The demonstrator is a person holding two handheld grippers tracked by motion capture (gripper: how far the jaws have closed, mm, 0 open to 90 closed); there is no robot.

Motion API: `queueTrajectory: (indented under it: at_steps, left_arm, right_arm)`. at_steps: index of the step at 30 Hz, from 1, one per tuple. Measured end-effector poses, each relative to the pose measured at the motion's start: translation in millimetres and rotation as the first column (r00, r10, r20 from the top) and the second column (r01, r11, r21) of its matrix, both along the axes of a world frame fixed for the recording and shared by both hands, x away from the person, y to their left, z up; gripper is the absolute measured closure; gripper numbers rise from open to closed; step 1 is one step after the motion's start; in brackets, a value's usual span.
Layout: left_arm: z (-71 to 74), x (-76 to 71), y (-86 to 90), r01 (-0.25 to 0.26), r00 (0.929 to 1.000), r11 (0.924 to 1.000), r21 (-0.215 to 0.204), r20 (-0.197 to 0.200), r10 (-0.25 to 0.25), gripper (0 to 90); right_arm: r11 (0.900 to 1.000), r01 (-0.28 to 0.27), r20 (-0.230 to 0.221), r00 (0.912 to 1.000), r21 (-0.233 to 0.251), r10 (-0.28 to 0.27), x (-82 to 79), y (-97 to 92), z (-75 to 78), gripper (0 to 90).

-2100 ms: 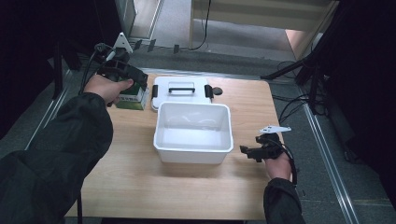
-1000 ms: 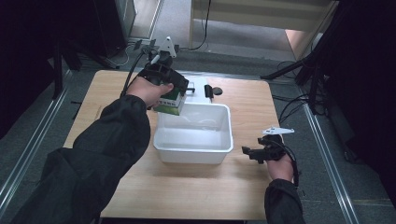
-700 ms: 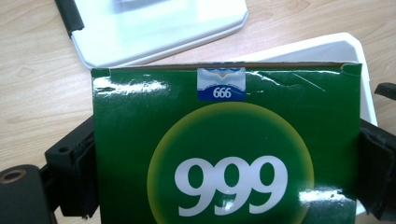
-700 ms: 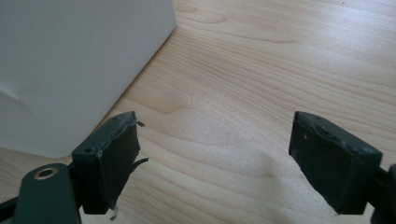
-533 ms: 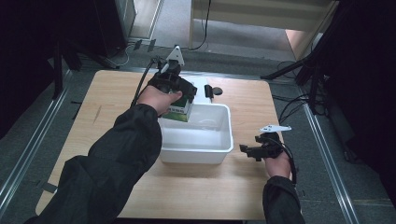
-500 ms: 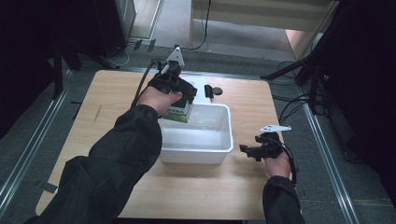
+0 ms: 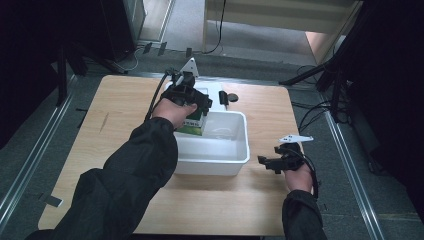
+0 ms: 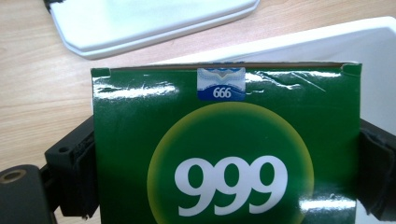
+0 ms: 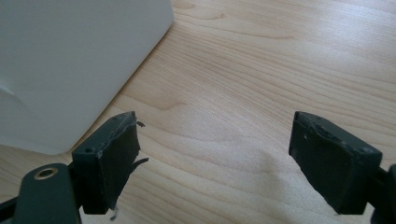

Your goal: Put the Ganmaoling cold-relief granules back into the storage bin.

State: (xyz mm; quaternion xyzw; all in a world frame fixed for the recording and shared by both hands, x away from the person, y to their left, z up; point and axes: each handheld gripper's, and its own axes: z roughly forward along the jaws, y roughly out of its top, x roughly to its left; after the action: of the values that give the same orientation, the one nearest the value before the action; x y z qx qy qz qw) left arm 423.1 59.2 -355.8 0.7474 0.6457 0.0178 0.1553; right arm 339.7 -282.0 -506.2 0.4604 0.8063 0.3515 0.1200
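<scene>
Left gripper point(image 7: 196, 107) clamps green box point(image 8: 226, 149) over white bin's point(image 7: 240, 160) rim.

Bin point(image 7: 235, 162) at the centre of the surface point(image 7: 110, 135); lid point(image 7: 212, 90) just behind it, toward the upper frame. Box point(image 7: 192, 125) at the bin's upper-left corner, between the left gripper point(image 7: 192, 107) jaws. Right gripper point(image 7: 270, 162) right of the bin, lower right.

Your left arm point(image 7: 130, 175) reaches forward across the table, sleeve dark, with your left hand point(image 7: 172, 111) wrapped around the left gripper point(image 7: 196, 107), whose jaws are clamped on something. Your right hand point(image 7: 299, 176) stays low at the near right, holding the right gripper point(image 7: 267, 162) with its jaws spread wide and pointing left.
</scene>
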Motion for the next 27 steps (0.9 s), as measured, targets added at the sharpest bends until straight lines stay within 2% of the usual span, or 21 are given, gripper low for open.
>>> queueTrajectory:
  at_steps: [10,20,25,27]
  left_arm:
    - [-10.3,5.2,-10.2,-0.008,0.9998,0.9997,0.024,-0.020,0.008,4.9]
    - [-16.5,8.8,-11.5,-0.040,0.9984,0.9984,0.041,-0.039,0.042,4.7]
    - [-19.1,10.6,-13.2,-0.079,0.9958,0.9959,0.042,-0.042,0.081,4.6]
    - [-19.9,11.7,-13.3,-0.081,0.9957,0.9956,0.048,-0.041,0.083,4.6]
  right_arm:
    - [1.0000,-0.001,0.005,1.0000,0.002,0.001,-0.1,-1.8,-0.1,16.2]
    - [1.0000,-0.002,0.002,1.0000,0.007,0.002,0.3,-1.3,0.1,16.2]
    - [1.0000,-0.004,0.003,1.0000,0.007,0.004,0.2,-1.3,0.2,16.2]
    - [1.0000,-0.004,0.004,1.0000,0.007,0.004,0.2,-1.3,0.2,16.2]
